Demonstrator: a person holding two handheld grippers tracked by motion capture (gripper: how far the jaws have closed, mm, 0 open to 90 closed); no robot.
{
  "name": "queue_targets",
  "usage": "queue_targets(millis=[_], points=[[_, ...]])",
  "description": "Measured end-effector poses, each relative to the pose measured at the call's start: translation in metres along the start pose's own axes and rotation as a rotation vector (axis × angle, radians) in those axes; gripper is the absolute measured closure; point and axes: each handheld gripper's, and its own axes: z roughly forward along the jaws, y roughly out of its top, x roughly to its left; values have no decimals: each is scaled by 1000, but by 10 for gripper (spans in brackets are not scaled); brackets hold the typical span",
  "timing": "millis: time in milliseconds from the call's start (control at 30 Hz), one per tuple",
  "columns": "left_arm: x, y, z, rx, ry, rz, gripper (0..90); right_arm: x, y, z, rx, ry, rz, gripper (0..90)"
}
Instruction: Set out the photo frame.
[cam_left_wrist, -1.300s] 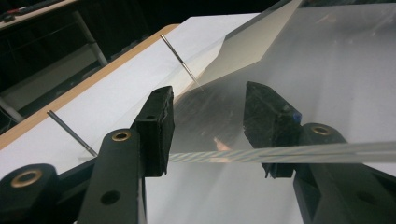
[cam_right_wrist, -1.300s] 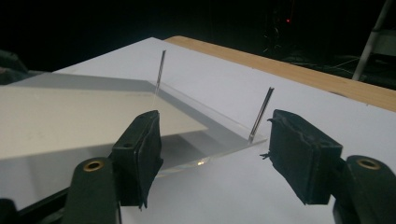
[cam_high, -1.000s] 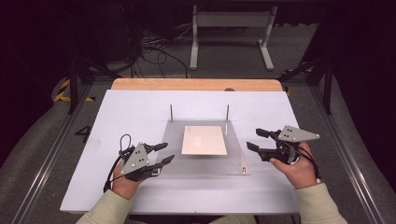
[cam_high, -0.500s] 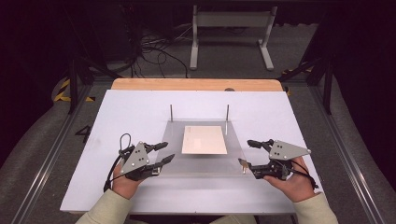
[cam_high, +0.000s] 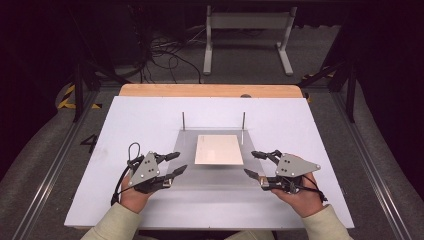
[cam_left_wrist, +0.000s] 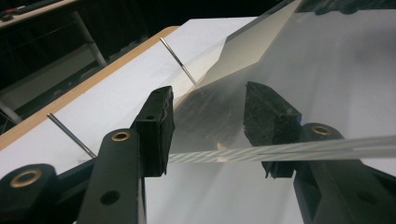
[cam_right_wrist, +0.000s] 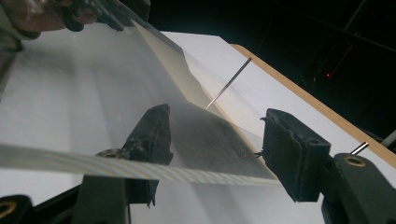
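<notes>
Clear plate lies flat on the surface, card on top. Left tool and right tool, both open, flank its near corners; next, probably closing on the edge.

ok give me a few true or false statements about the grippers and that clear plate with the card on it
1. Both grippers have their jaws apart. True: the left gripper and the right gripper each show a gap between their jaws.
2. The pale card lies on the clear plate between the two grippers. True.
3. The left gripper is clamped on the card. False: it is open at the plate's left edge, apart from the card.
4. Two thin metal pins stand upright at the plate's far side. True.
5. The card stands propped against the pins. False: it lies flat, nearer than the pins.
6. The right gripper hovers above the wooden strip. False: it sits at the plate's right edge.
</notes>
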Motion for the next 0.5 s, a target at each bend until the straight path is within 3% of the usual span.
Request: queue_targets(millis=[200,500], points=[[0,1,0,-6,3,-7,521,-2,2,2,-19,22,2,558],[1,6,-1,-23,30,-1,532,-5,5,2,-44,10,9,573]])
